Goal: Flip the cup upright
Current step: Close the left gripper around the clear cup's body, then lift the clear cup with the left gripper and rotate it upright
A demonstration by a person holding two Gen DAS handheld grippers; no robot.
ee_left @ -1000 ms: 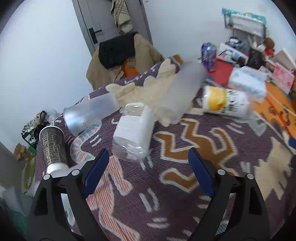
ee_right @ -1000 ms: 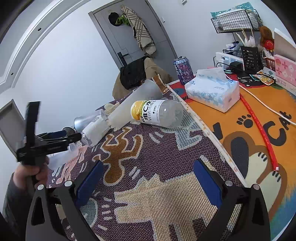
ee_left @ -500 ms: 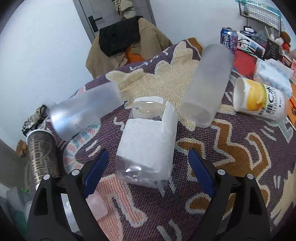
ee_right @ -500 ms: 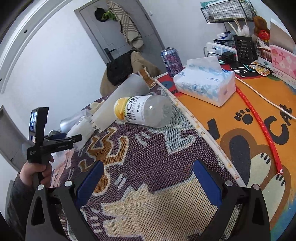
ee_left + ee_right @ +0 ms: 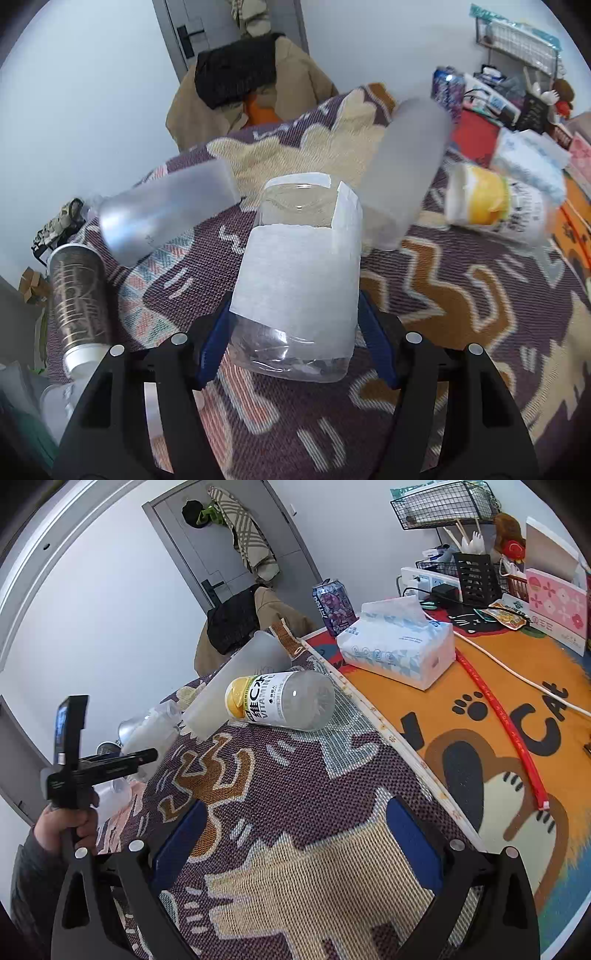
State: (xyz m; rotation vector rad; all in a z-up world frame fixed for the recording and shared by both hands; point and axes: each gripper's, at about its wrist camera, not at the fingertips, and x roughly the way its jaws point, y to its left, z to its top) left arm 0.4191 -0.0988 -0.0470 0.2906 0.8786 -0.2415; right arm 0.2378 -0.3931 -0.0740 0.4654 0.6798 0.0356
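Now left tongs (image 5: 295, 345) clamp clear cup (image 5: 295, 280), lying on its side on patterned cloth (image 5: 461, 332), seemingly touching both pads. Frosted tumbler (image 5: 402, 173) just behind cup. Right tongs (image 5: 295, 842) wide, holding nothing.

The cup (image 5: 295, 280) is clear with a white wrap. The blanket (image 5: 461, 332) is purple with brown, cream and white shapes. The mat (image 5: 517, 709) is orange with black paw prints.
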